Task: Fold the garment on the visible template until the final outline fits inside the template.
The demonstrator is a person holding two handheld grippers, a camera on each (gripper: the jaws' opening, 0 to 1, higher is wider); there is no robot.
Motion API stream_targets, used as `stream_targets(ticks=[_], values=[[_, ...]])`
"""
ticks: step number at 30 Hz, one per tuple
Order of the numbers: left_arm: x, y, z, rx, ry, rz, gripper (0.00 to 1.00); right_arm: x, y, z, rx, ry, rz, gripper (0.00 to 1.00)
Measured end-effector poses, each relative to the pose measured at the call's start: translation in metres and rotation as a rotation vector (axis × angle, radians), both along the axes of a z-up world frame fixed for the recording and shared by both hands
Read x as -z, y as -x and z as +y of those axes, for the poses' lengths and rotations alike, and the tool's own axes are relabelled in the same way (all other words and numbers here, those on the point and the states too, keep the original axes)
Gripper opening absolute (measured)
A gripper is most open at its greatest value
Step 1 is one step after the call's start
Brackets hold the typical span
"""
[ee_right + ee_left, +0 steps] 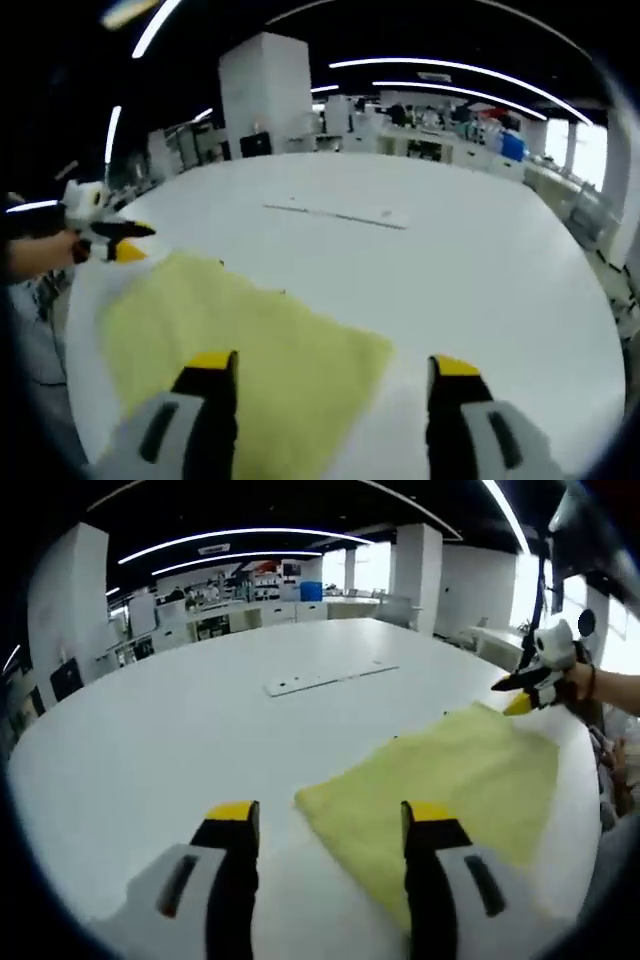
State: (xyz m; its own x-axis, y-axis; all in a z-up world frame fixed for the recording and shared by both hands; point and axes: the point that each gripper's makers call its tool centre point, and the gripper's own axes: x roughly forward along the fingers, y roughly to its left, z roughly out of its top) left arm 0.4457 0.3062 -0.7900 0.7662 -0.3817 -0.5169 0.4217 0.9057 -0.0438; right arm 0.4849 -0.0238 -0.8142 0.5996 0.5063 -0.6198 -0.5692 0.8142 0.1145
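A: Which way does the cloth (440, 780) lie from the left tongs (330, 825)?

B: Ahead and off to that view's right — its near corner sits between the two jaws, and the right jaw overlaps its edge. The tongs are apart, clamped on nothing.

A: And its long axis?

B: In the left gripper view it runs from that near corner away toward the far right, where the other tongs (525, 690) hover at the far corner. I'd judge them touching or just beside the cloth's tip; too small to say more.

A: From the right side?

B: The cloth (230, 330) lies ahead and to that view's left. The right tongs (328, 372) stand apart, empty, the left jaw over the cloth, the right jaw over bare table (480, 270). The left tongs (120, 240) show at the far left corner, a hand behind them.

A: Which is nearer a corner?

B: Each sits at its own corner, at opposite ends — so the coming move likely turns on taking both corners at once.

A: How does the cloth look?

B: Pale yellow, flat, soft-edged, roughly four-sided, lying near the table's edge. I can't make out any template outline. A thin white strip (330, 678) lies well apart, farther up the table.
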Motion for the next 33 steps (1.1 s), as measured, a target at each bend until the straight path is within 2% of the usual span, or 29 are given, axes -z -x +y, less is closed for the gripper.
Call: stream_targets(ticks=[6,9,13,15,20,25,33], values=[[-0.005,0.022,-0.008,0.043,0.044,0.006,0.75,-0.003,0.015,-0.002,-0.032,-0.029,0.02,0.92],[-0.006,0.036,-0.015,0.066,0.061,0.003,0.81,-0.009,0.035,0.0,-0.063,-0.038,0.025,0.94],[-0.007,0.052,-0.019,0.093,0.089,0.006,0.88,-0.009,0.044,0.002,-0.086,-0.048,0.033,0.99],[-0.009,0.059,-0.024,0.106,0.089,-0.002,0.92,-0.012,0.057,0.005,-0.108,-0.067,0.038,1.0],[-0.011,0.073,-0.028,0.121,0.115,0.002,0.95,-0.011,0.08,0.003,-0.139,-0.06,0.064,1.0],[-0.009,0.089,-0.028,0.129,0.124,0.009,0.91,-0.012,0.099,0.002,-0.148,-0.072,0.075,1.0],[-0.004,0.111,-0.03,0.161,0.122,0.018,0.66,-0.011,0.124,-0.002,-0.149,-0.069,0.079,0.93]])
